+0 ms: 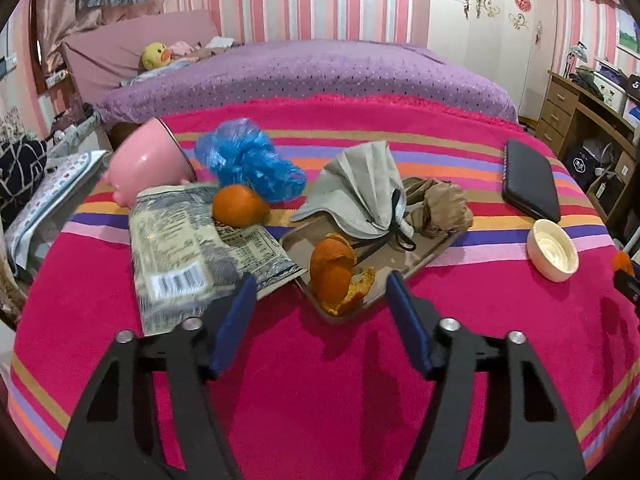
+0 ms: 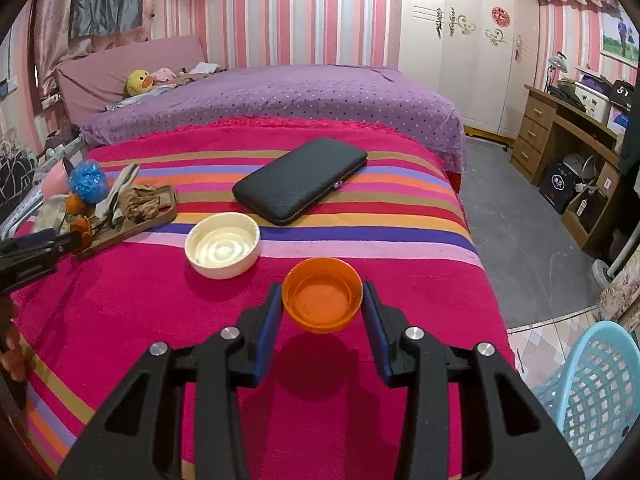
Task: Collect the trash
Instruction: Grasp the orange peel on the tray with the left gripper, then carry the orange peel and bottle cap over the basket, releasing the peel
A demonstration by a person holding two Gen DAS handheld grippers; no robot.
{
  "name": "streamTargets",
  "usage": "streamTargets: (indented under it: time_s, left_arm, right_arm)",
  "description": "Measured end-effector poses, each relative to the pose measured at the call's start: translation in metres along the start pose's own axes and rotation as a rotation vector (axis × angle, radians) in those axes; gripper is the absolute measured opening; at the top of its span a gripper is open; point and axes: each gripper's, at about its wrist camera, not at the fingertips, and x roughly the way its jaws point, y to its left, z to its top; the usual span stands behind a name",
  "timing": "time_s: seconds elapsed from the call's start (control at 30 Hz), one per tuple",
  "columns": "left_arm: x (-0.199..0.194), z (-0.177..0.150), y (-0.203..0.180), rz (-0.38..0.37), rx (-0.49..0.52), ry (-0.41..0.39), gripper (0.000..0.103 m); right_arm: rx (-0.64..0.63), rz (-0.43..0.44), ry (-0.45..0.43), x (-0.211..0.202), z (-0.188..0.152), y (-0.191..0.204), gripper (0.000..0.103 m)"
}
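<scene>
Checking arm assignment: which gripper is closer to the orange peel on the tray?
Left. The left gripper is open right in front of the orange peel; the right gripper holds an orange cap across the bed.

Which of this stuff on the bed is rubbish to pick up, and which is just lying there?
Rubbish:
- orange plastic cap, gripped in the right tool
- curled orange peel before the open left tool
- crumpled blue plastic bag
- flat printed snack wrapper
- light blue mesh bin for it

Just lying there:
- black rectangular case
- yellow plush duck

My blue-padded right gripper (image 2: pixel 322 304) pinches an orange lid (image 2: pixel 322 300) above the pink, multicolour-striped blanket (image 2: pixel 320 420).
</scene>
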Motion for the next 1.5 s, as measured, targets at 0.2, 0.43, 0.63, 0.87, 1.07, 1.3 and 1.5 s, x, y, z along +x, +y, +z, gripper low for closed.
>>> streamTargets:
  time_s: [0.2,0.43,0.63,0.87,1.07,1.3,1.5]
  left_arm:
    - [0.01,0.005,-0.001,-0.023,-0.008,0.022,0.028]
    - [-0.007,0.004,-0.004,-0.052,0.0,-0.015,0.019]
    - [-0.039,0.005,-0.008,-0.068,0.008,-0.072,0.019]
    - [-0.075,-0.001,-0.027,-0.069,0.038,-0.114,0.019]
    - [-0.098,-0.005,-0.063,-0.103,0.059,-0.147,0.019]
    - [-0.127,-0.014,-0.146,-0.202,0.125,-0.191,0.019]
    - [-0.14,-0.035,-0.232,-0.307,0.213,-0.19,0.019]
  right_arm:
    - [0.002,-0.003,0.001,0.0,-0.001,-0.002,0.04]
    - [0.002,-0.002,-0.012,-0.004,0.0,-0.004,0.04]
    - [0.001,0.006,-0.027,-0.013,0.0,-0.008,0.04]
    - [-0.011,0.025,-0.056,-0.035,-0.002,-0.02,0.04]
    - [-0.014,0.026,-0.097,-0.07,-0.007,-0.057,0.04]
    - [-0.003,-0.051,-0.118,-0.106,-0.025,-0.123,0.04]
    - [0.046,-0.137,-0.121,-0.129,-0.046,-0.185,0.04]
